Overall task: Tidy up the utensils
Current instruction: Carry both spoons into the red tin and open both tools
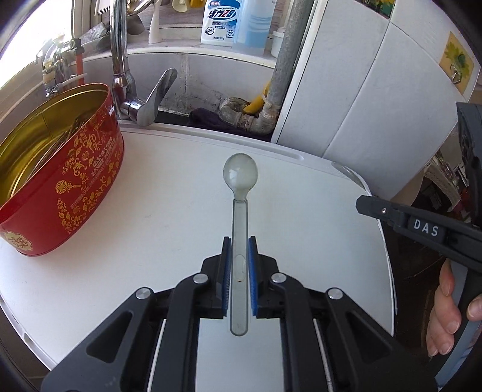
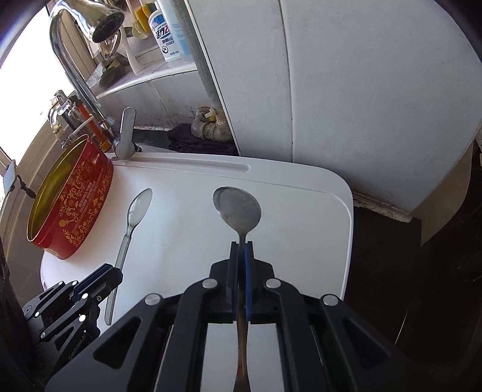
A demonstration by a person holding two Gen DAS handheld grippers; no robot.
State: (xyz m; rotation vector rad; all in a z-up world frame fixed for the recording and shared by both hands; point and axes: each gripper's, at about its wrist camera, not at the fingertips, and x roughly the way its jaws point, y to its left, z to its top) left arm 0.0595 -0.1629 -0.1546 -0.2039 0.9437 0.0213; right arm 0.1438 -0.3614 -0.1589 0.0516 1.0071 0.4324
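Observation:
My left gripper [image 1: 239, 241] is shut on the handle of a clear plastic spoon [image 1: 240, 178], bowl pointing away, just above the white board [image 1: 150, 196]. The spoon also shows in the right wrist view [image 2: 137, 211], with the left gripper [image 2: 113, 273] on its handle. My right gripper [image 2: 241, 245] is shut on a metal spoon [image 2: 239, 209], bowl forward, over the board [image 2: 301, 217]. The right gripper's side shows at the right edge of the left wrist view [image 1: 366, 205]. A red and gold oval tin [image 1: 69, 181] stands at the board's left, with metal utensils [image 1: 66, 135] inside.
A chrome tap [image 1: 135, 99] rises behind the tin and overhangs it in the right wrist view [image 2: 99, 27]. A pipe [image 1: 256, 114], a dark cloth [image 2: 198, 140] and a detergent bottle [image 1: 221, 21] stand at the back. A white wall panel [image 2: 361, 105] flanks the right.

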